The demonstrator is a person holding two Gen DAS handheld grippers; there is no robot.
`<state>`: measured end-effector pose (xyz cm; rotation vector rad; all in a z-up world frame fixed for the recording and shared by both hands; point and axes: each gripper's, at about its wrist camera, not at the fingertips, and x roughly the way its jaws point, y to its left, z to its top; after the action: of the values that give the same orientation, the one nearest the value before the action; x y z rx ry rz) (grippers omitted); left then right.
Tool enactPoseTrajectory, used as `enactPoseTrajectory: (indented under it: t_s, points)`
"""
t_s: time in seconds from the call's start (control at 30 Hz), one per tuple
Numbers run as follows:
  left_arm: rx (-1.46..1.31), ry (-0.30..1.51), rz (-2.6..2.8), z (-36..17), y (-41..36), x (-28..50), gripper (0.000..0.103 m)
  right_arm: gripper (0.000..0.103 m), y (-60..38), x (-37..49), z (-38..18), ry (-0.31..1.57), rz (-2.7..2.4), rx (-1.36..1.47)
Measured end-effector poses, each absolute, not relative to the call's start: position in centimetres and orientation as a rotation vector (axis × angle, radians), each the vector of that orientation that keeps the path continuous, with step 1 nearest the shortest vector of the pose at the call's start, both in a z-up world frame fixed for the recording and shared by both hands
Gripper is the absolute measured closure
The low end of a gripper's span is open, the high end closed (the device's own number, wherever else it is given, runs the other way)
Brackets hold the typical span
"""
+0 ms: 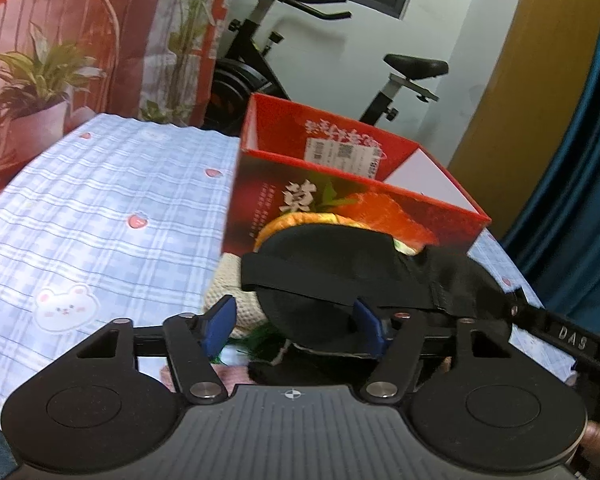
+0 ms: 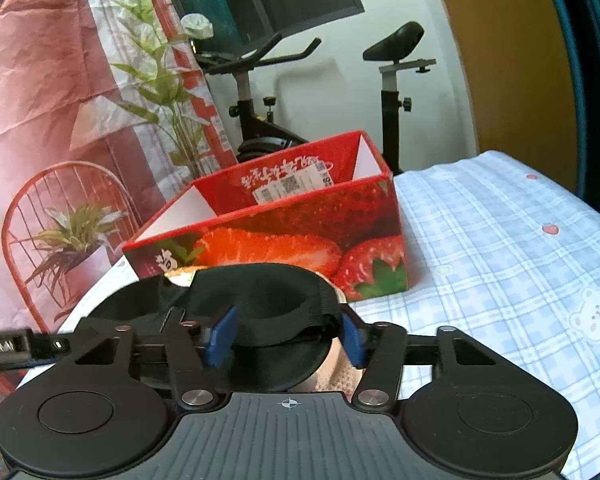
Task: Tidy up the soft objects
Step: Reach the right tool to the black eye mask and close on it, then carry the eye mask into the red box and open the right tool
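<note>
A black eye mask (image 1: 324, 276) with a wide strap lies on a heap of soft items in front of the open red strawberry box (image 1: 340, 196). Under it I see an orange-rimmed plush (image 1: 296, 220), a cream knitted piece (image 1: 228, 292) and something green and fuzzy (image 1: 260, 340). My left gripper (image 1: 294, 326) straddles one cup of the mask. Its right pad touches the mask, while its left pad stands apart beside the knit. In the right wrist view my right gripper (image 2: 288, 336) has both blue pads against the other cup of the eye mask (image 2: 276, 300).
The blue checked cloth (image 1: 112, 216) with bears and strawberries covers the table on both sides of the box (image 2: 284, 236). An exercise bike (image 2: 256, 92) stands behind the table. A printed backdrop with a chair and plants (image 1: 40, 72) hangs at the left, a blue curtain (image 1: 580, 200) at the right.
</note>
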<state>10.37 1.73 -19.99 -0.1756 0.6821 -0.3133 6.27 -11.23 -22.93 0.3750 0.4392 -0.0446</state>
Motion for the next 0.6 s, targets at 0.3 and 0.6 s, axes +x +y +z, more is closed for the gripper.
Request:
enactPoseTrajectory:
  t_s: [0.3,0.6]
  points:
    - [-0.187,0.693,-0.311,-20.6,1.9,10.7,0.042,0.092,-10.4,5.9,-21.6,0.39,-0.046,0.255]
    - [-0.371,0.707,-0.278,-20.9,4.3,12.2,0.042,0.092,-10.8,6.2,-22.5,0.409,-0.06,0.256]
